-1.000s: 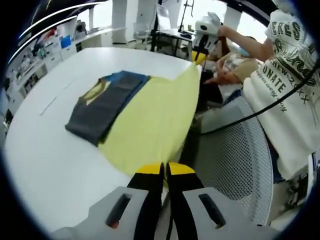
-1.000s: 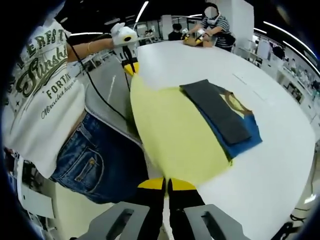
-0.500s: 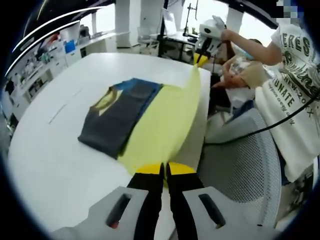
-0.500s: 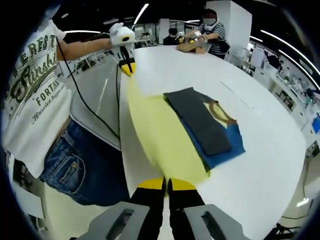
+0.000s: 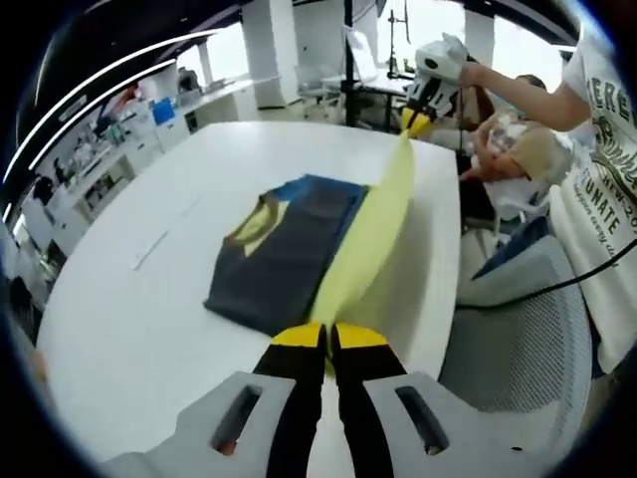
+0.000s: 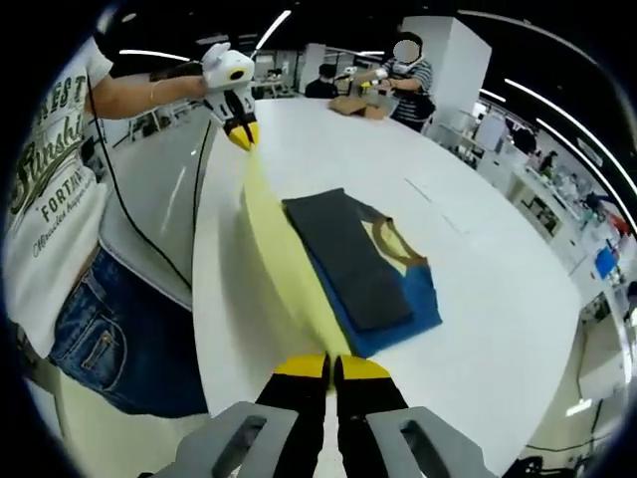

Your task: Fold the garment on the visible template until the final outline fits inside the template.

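Left gripper view: left tongs (image 5: 327, 339) closed on one end of the yellow sheet (image 5: 370, 239); right tongs (image 6: 327, 366) clamp the other end, so the sheet hangs taut and lifted above the surface (image 5: 129, 319), its lower edge apparently still trailing by the garment (image 6: 358, 261). Risk: uneven pull slips a corner out, or the trailing edge drags the garment and opens its fold. Garment lies mid-surface, folded: dark grey panel over blue with a yellow neck band.
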